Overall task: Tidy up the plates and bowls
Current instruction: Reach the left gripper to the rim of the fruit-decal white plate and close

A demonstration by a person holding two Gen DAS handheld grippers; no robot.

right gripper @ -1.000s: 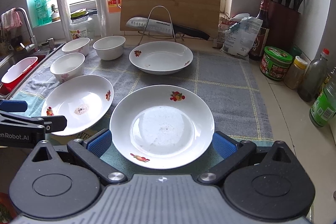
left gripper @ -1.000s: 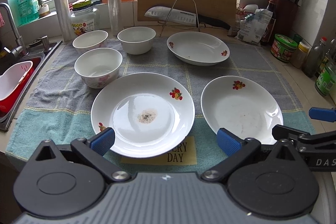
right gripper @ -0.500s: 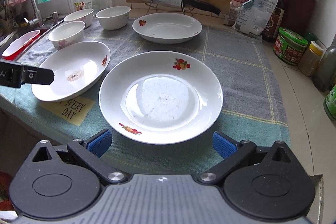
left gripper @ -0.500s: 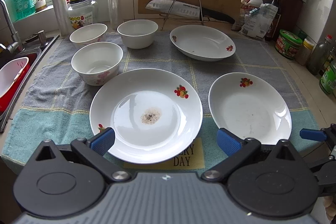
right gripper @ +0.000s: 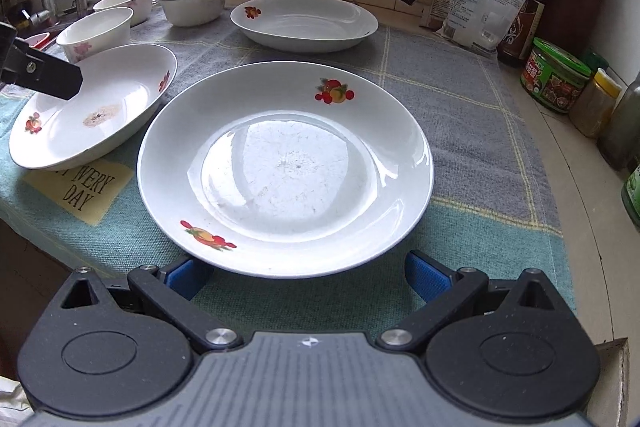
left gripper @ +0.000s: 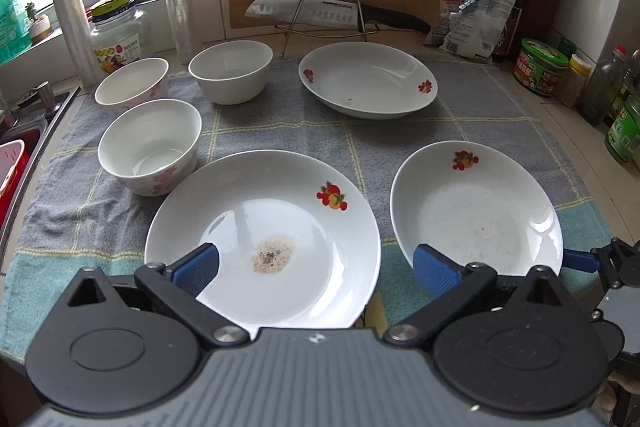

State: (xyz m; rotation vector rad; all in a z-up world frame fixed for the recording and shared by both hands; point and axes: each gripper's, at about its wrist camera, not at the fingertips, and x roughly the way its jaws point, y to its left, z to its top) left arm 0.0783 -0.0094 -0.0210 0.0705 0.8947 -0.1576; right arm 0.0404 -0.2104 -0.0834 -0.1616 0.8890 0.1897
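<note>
Left wrist view — left gripper [left gripper: 316,263] fingers wide, low centre over the stained plate [left gripper: 264,239]; second plate [left gripper: 476,207] lower right, three bowls [left gripper: 150,143] upper left | Right wrist view — right gripper [right gripper: 306,273] fingers wide, flanking the near rim of the clean plate [right gripper: 286,167] mid-frame on the towel [right gripper: 460,99].

Three white fruit-print plates [left gripper: 264,239] [left gripper: 476,211] [left gripper: 368,79]; three white bowls [left gripper: 150,143] [left gripper: 230,71] [left gripper: 132,81] at ten o'clock; one cleaver [left gripper: 304,11] at twelve.
</note>
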